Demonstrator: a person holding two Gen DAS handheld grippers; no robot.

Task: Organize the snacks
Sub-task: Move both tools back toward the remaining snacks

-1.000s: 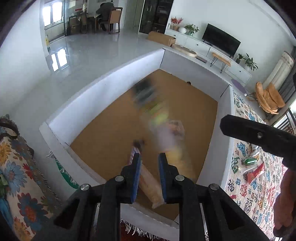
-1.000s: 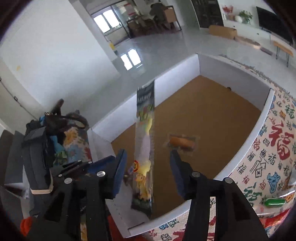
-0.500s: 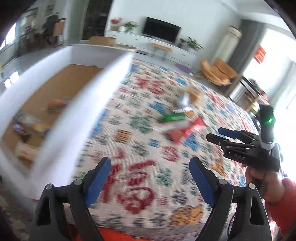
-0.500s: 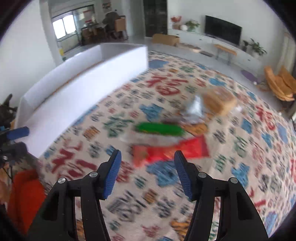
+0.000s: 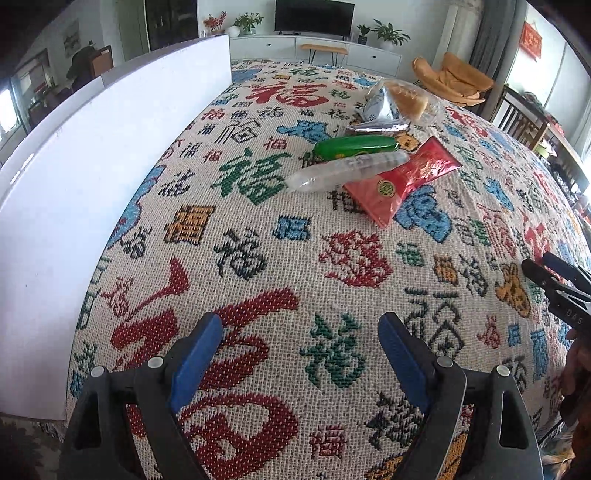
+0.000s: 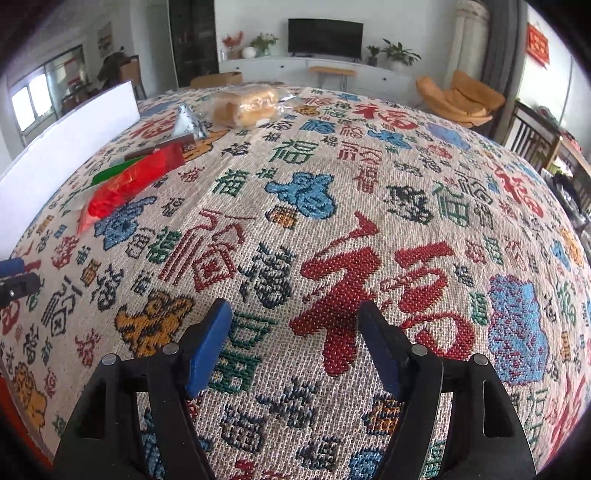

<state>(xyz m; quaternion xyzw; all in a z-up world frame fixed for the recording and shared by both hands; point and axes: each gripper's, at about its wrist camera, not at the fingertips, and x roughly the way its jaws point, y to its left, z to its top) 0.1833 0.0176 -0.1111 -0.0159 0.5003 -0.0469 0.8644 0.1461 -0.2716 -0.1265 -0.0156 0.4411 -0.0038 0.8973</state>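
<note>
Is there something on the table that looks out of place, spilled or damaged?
Nothing looks spilled or damaged. The snacks still on the patterned cloth lie in a loose heap: a clear packet rests across the red packet and against the green one, with a silver pouch and wrapped bread behind. Both grippers are open and empty.

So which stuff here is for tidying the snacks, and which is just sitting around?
For the job:
red packet
green packet
clear packet
silver packet
bread
white box
left claw and right claw, both open

Just there:
patterned cloth
TV
orange chair
plants
</note>
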